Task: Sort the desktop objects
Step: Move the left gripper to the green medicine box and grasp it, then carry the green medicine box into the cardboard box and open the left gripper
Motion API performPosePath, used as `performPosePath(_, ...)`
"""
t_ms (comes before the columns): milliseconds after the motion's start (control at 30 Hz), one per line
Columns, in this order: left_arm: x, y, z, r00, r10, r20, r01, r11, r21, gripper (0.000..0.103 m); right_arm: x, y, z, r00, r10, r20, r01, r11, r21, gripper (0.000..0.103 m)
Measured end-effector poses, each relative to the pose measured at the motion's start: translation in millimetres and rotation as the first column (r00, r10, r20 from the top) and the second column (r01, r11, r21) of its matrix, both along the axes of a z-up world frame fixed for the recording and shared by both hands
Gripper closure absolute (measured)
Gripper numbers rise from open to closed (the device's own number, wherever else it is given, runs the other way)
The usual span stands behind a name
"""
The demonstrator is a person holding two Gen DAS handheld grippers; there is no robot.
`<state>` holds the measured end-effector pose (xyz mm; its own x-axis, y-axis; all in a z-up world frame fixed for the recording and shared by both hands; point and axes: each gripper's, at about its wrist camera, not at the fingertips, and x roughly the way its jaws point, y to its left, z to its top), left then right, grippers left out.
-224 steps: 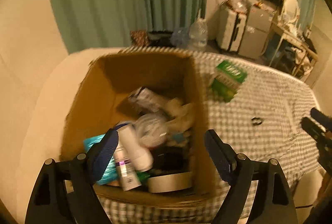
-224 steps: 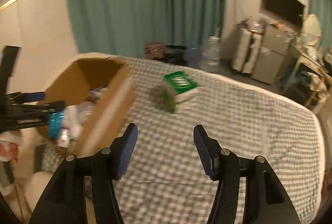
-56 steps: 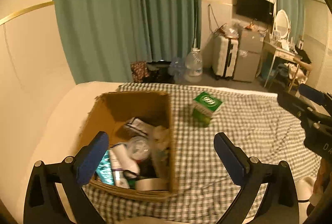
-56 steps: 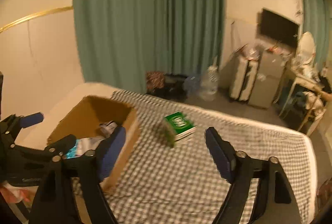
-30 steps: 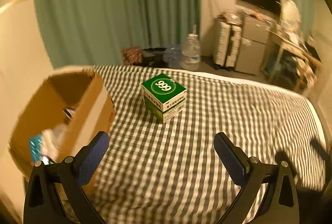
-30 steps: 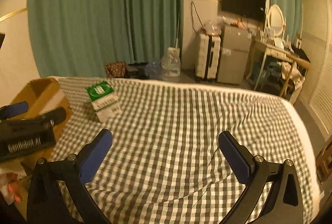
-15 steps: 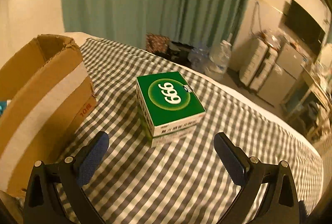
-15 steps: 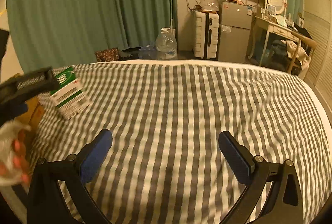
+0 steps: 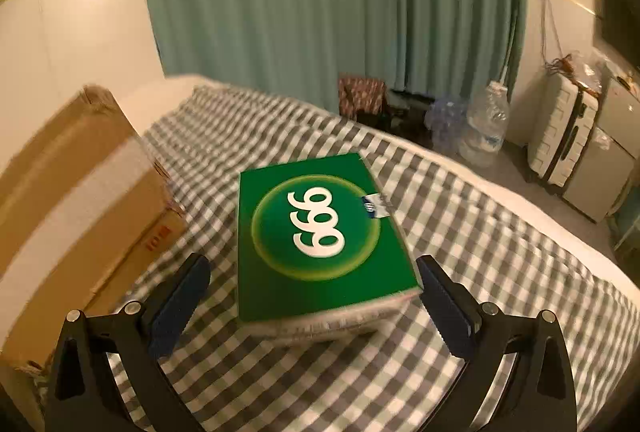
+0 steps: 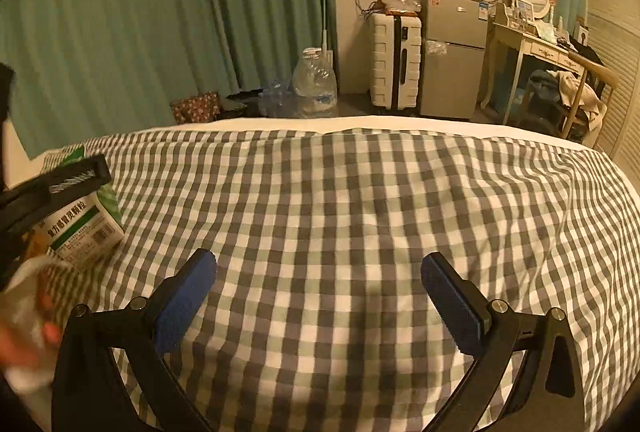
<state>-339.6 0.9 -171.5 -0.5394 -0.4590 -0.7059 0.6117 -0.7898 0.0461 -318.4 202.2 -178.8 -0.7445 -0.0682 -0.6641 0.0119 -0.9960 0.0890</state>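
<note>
Left gripper (image 9: 312, 296): fingers spread wide, nothing clamped; the blue pads (image 9: 180, 306) stand on either side of the near end of the green box, and whether the right one touches its corner cannot be told.
Green medicine box (image 9: 320, 232): lies flat on the checked bedspread (image 9: 500, 232), top face up with a white "999" in a pale ring; a small white-and-blue tab sits at its far right edge. In the right wrist view the same box (image 10: 86, 228) shows its printed white side, with the left gripper's dark finger (image 10: 56, 184) across its top.
Cardboard box (image 9: 76, 208): stands on the bedspread just left of the green box, apart from it; pale tape runs along its side.
Right gripper (image 10: 320, 306): fingers wide apart, empty, hanging over bare checked bedspread (image 10: 360, 212), well away from the green box at the far left.
Room behind: green curtain (image 10: 160, 12), water jug (image 10: 314, 80), white suitcase (image 10: 394, 60), small fridge (image 10: 456, 52).
</note>
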Motion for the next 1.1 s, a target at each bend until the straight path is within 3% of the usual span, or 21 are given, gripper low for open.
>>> performPosePath(67, -5, -12, -9, 0.999, -0.045, 0.011, 0.044, 0.995, 0.087, 0.0, 1, 6, 0, 1.0, -0.016, 0.007, 0.016, 0.999, -0.032, 0.0)
performPosePath(100, -5, -18, -12, 0.998, -0.069, 0.01, 0.067, 0.99, 0.122, 0.01, 1, 8, 1, 1.0, -0.021, 0.014, 0.022, 0.999, -0.041, 0.0)
performPosePath(133, -3, -24, -15, 0.996, -0.09, 0.007, 0.088, 0.986, 0.143, 0.017, 1, 10, 1, 0.999, -0.024, 0.023, 0.025, 0.998, -0.049, 0.0)
performPosePath(233, 14, -38, -11, 0.991, -0.135, -0.018, 0.136, 0.979, 0.154, 0.019, 7, 10, 3, 0.999, -0.022, 0.035, 0.024, 0.999, -0.042, 0.0)
performPosePath(433, 66, -62, 28, 0.965, -0.25, -0.079, 0.262, 0.936, 0.234, 0.019, 42, -9, 18, 0.999, 0.011, 0.035, -0.01, 1.0, -0.023, 0.0)
performPosePath(600, 130, -68, 86, 0.931, -0.308, -0.196, 0.352, 0.897, 0.266, 0.019, 86, -29, 62, 1.0, 0.003, -0.011, -0.004, 0.997, -0.078, 0.0)
performPosePath(733, 183, -70, 142, 0.88, -0.384, -0.281, 0.445, 0.873, 0.201, 0.019, 134, -48, 115, 0.996, -0.009, -0.087, -0.004, 0.99, -0.141, 0.0)
performPosePath(867, 223, -92, 206, 0.825, -0.411, -0.388, 0.51, 0.837, 0.2, 0.018, 171, -73, 169, 0.985, 0.014, -0.172, -0.031, 0.995, -0.097, 0.0)
performPosePath(1000, 246, -120, 260, 0.787, -0.483, -0.384, 0.545, 0.836, 0.065, 0.018, 207, -105, 217, 0.969, 0.037, -0.245, -0.06, 0.994, -0.088, 0.0)
performPosePath(1100, 265, -147, 284, 0.778, -0.514, -0.36, 0.559, 0.829, 0.024, 0.018, 225, -131, 248, 0.965, 0.059, -0.257, -0.074, 0.996, -0.049, 0.0)
